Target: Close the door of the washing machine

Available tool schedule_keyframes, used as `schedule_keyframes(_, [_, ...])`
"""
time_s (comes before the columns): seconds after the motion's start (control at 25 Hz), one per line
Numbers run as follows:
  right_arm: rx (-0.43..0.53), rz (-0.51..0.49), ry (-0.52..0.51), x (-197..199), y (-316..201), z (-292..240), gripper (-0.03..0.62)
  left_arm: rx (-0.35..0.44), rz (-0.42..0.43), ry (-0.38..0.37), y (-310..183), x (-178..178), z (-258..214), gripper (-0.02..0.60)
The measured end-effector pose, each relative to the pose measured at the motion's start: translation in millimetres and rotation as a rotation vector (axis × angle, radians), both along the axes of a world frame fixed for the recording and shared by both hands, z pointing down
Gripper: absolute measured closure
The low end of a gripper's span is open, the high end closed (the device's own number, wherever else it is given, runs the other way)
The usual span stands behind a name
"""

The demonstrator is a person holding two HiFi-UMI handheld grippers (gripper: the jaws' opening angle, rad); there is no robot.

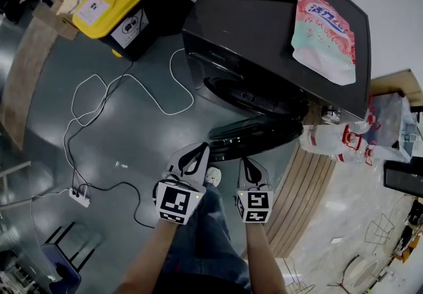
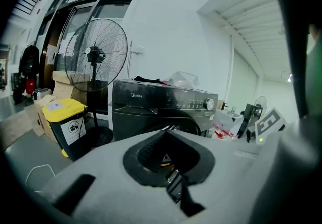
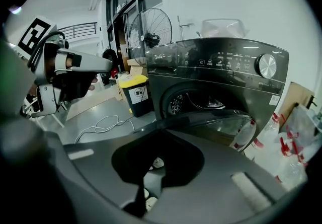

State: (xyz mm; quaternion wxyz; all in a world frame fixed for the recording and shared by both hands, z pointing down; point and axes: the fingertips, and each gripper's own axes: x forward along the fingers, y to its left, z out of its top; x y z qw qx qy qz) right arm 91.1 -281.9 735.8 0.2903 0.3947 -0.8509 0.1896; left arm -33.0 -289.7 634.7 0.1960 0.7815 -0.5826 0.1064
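Right gripper (image 1: pixel 248 162) jaws together, empty, lower centre | door (image 1: pixel 254 137) open, rigid hinged glass, likely swings light | push outer rim, no grip needed

The washing machine (image 1: pixel 238 28) is big, dark and shiny. It stands on the floor and has a round knob (image 3: pixel 266 65) at the top of its front. Its round door (image 1: pixel 254 137) is open. The door is dark with a see-through window and sticks out from the front. The hole behind it shows.
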Motion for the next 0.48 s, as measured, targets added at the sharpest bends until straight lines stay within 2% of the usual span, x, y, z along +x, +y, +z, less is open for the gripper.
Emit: schedule_keyframes(0.48, [0.031, -0.011, -0.020, -36.9, -52.2, -0.5, 0.583, 0.002, -0.014, 0.000, -12.4, -16.3, 0.6, 0.577])
